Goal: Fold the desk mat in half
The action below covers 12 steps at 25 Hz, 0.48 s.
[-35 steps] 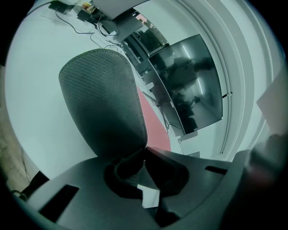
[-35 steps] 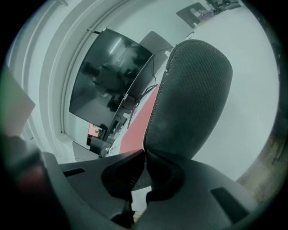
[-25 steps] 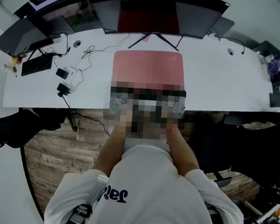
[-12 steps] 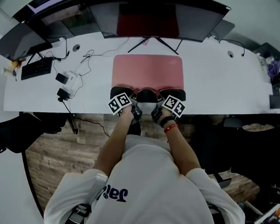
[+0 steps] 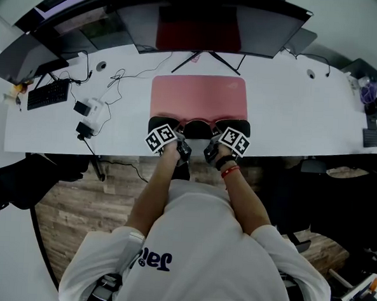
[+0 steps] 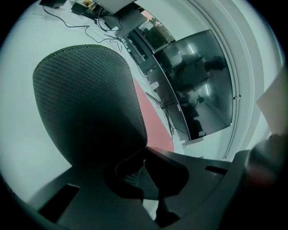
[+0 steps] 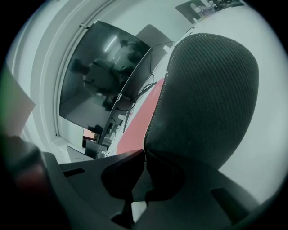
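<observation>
Two grippers pinch the near corners of a pink desk mat [image 5: 199, 98], lifting its front edge so the dark underside shows.
Nearest, the left gripper [image 6: 145, 152] and the right gripper [image 7: 144, 155] sit side by side at the front edge of the desk [image 5: 292, 115]. The fingers [image 6: 173, 168] of each are closed tight on one near corner of the desk mat, and its black woven underside rises in front of both gripper cameras. The raised edge curls up as a dark strip between the two grippers. Beyond it, the rest of the desk mat lies flat and pink side up in the middle of the white desk. Its long axis runs left to right, parallel to the desk's edge. Farther back stands a wide monitor [image 5: 202, 23], with a keyboard [image 5: 48, 93] at the far left.
</observation>
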{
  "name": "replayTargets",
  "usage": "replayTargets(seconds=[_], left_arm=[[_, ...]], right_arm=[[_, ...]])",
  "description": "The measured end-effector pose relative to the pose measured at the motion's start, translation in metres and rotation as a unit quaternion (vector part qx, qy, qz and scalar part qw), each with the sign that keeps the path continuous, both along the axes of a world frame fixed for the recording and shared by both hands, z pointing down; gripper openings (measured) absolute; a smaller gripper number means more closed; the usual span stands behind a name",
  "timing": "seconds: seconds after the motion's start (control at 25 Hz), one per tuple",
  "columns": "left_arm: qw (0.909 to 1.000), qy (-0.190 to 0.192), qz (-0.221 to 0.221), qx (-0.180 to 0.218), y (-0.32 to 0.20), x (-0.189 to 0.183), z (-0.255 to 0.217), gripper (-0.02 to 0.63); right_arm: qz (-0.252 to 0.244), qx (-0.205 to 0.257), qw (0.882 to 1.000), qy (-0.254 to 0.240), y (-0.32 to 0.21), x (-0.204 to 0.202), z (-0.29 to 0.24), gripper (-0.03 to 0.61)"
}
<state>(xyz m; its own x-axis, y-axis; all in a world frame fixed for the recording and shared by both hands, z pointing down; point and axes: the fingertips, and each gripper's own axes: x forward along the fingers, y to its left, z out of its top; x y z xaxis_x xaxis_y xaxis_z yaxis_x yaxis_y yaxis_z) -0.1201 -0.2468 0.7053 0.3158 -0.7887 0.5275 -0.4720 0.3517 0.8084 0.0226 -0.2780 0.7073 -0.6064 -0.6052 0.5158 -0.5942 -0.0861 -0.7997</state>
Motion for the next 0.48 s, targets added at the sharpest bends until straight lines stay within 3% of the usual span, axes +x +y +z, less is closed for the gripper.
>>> replayTargets(seconds=[0.48], left_arm=[[1.0, 0.007, 0.005, -0.004, -0.019, -0.004, -0.001, 0.031]], right_arm=[[0.007, -0.009, 1.0, 0.005, -0.019, -0.003, 0.0, 0.031]])
